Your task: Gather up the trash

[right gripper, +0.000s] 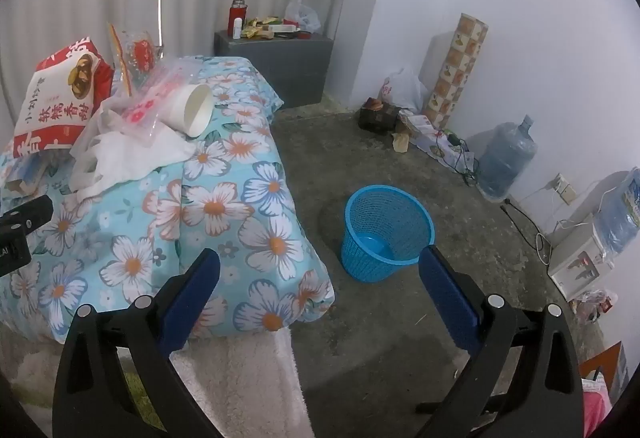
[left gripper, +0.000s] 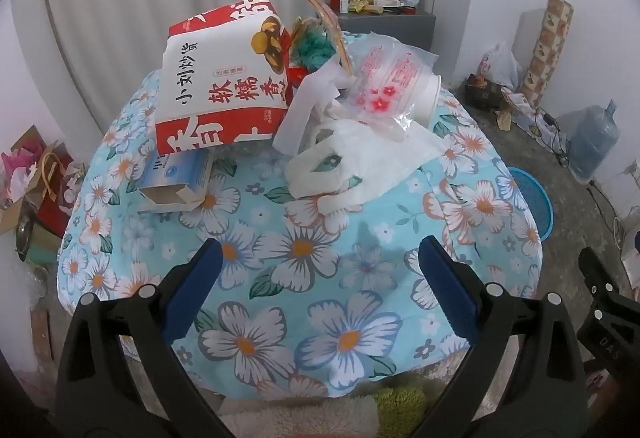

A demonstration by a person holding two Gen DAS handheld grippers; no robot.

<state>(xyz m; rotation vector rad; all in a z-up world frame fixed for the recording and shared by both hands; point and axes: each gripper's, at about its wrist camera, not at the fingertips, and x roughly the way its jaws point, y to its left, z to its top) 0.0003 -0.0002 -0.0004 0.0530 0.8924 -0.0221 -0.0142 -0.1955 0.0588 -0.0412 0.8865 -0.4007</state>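
Red-and-white paper first: the big snack bag [left gripper: 224,78] sits tilted at the far left of my trash heap, propped over a small pale-blue carton [left gripper: 176,180] whose open end faces me. Just right of the bag I see a clear plastic bag with red flowers [left gripper: 384,86] draped over a white paper cup [right gripper: 195,109] lying on its side, mouth toward the table edge. Under and in front of these lies a crumpled white plastic bag [left gripper: 360,166], its handles spread on the cloth, with a strip of white tissue [left gripper: 304,106] touching the snack bag. Behind the heap there is a tangle of green stuff and more wrappers that I cannot make out clearly.

All of it rests on the far half of the table, which is covered by a light-blue floral cloth [left gripper: 304,278].

My left gripper [left gripper: 320,278] hangs over the bare near part of the cloth, fingers spread wide, nothing between them, well short of the heap. My right gripper [right gripper: 320,286] is likewise spread and empty, off the table's right corner over the concrete floor [right gripper: 400,166].

The blue mesh basket [right gripper: 386,234] stands upright on that floor, near the table's right side. Farther back are a grey cabinet [right gripper: 280,66] and a water jug [right gripper: 506,158] by the wall.
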